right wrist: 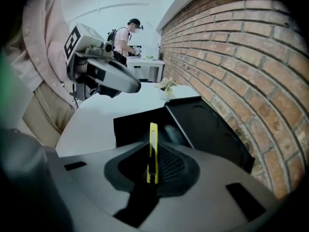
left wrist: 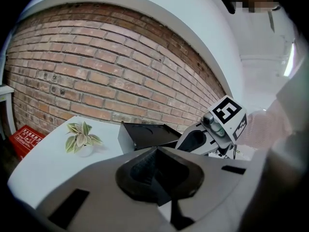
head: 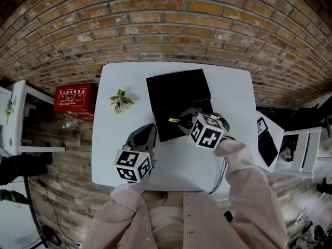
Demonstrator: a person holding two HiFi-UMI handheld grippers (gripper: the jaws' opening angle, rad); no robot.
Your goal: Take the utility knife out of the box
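An open black box [head: 167, 129] sits mid-table, its lid [head: 179, 90] folded back toward the brick wall. My right gripper [head: 182, 119] hangs just over the box, shut on a slim yellow utility knife [head: 174, 120]. In the right gripper view the knife [right wrist: 153, 153] stands edge-on between the pads, above the box [right wrist: 140, 125] and beside the lid [right wrist: 212, 129]. My left gripper [head: 151, 127] is at the box's front left corner, shut and holding nothing. The left gripper view shows its pads [left wrist: 145, 166] closed together, with the box [left wrist: 145, 135] and the right gripper [left wrist: 193, 141] beyond.
A small potted plant [head: 120, 100] stands on the white table [head: 228, 97] left of the box. A red case [head: 75, 97] and white shelving [head: 21, 118] are on the floor at left, white furniture [head: 270, 139] at right. A person [right wrist: 126, 35] stands far off.
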